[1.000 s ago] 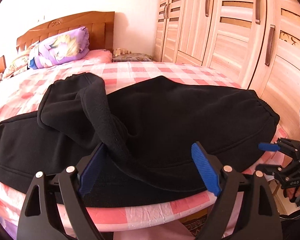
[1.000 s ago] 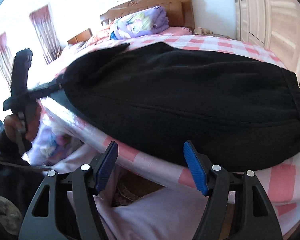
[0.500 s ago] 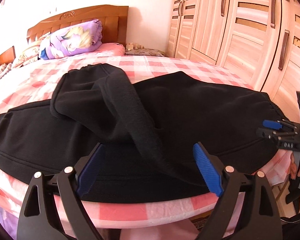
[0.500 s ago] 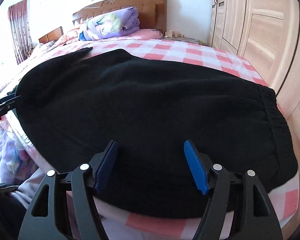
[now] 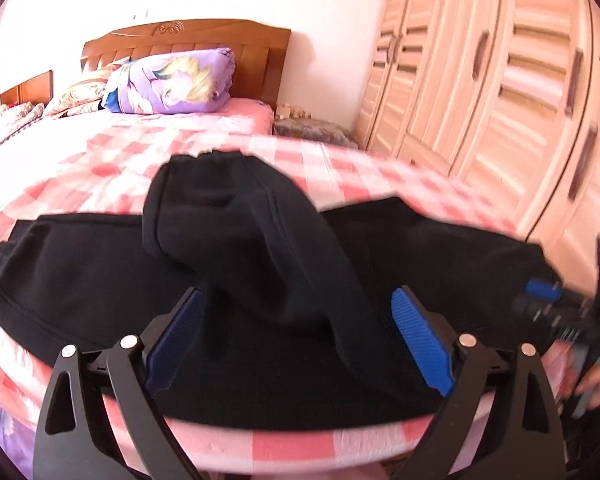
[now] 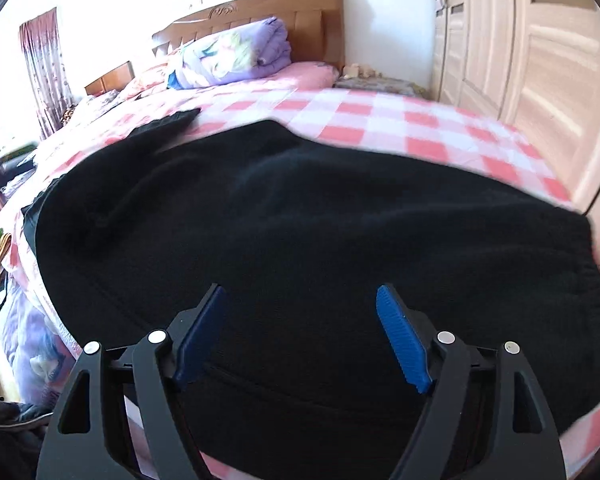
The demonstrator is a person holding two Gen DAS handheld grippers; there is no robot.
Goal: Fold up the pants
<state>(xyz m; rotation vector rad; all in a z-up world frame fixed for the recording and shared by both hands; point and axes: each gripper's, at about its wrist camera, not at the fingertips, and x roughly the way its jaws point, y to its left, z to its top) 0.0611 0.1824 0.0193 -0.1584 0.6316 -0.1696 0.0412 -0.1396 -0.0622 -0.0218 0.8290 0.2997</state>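
Black pants (image 5: pixel 260 264) lie across the pink checked bed (image 5: pixel 80 184), one leg folded back over the other with its cuff (image 5: pixel 208 160) toward the headboard. My left gripper (image 5: pixel 298 294) hovers over the near edge of the pants; its jaws are opening and neither pad presses on the cloth. At the right edge of that view is my right gripper (image 5: pixel 548 300), held by a hand (image 5: pixel 596 384). In the right wrist view the waist end of the pants (image 6: pixel 320 220) fills the middle. My right gripper (image 6: pixel 300 290) is above it, jaws opening, nothing gripped.
A folded purple quilt (image 5: pixel 172 80) lies against the wooden headboard (image 5: pixel 188 40). A light wooden wardrobe (image 5: pixel 500 100) lines the right side, close to the bed. A small bedside stand (image 5: pixel 312 130) sits in the corner. A red curtain (image 6: pixel 44 68) hangs far left.
Both grippers' jaws stand wider. My left gripper pulled back from the folded leg it was against. My right gripper came in from beyond the bed's edge to above the waist end.
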